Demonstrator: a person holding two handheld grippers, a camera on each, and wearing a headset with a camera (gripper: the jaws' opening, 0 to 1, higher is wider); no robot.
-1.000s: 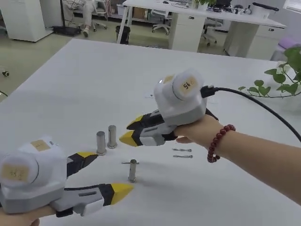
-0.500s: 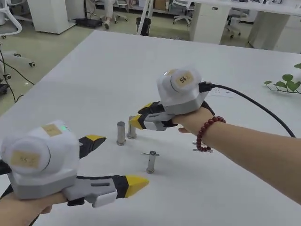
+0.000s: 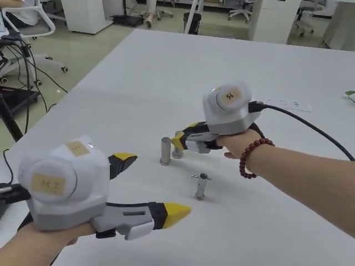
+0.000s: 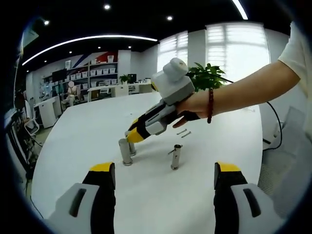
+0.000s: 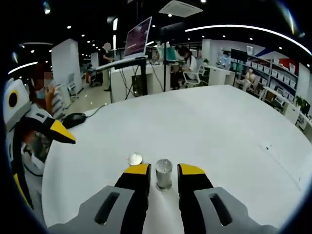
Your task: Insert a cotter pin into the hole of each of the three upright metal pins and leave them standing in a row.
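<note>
The right gripper (image 3: 178, 142) holds its jaws narrowly apart around one upright metal pin (image 5: 164, 174), with a second pin (image 3: 165, 151) just beside it. The third pin (image 3: 201, 186), with a cotter pin (image 3: 198, 177) through it, stands on the bench (image 3: 166, 83) ahead of the wide-apart left gripper (image 3: 153, 185). The label digits are unclear.

A white table (image 3: 138, 72), an office chair (image 3: 25, 25), a leafy plant (image 4: 207, 78).

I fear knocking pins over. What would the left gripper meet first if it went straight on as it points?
Probably the cottered pin, standing just off the left gripper's midline; depth unclear.
</note>
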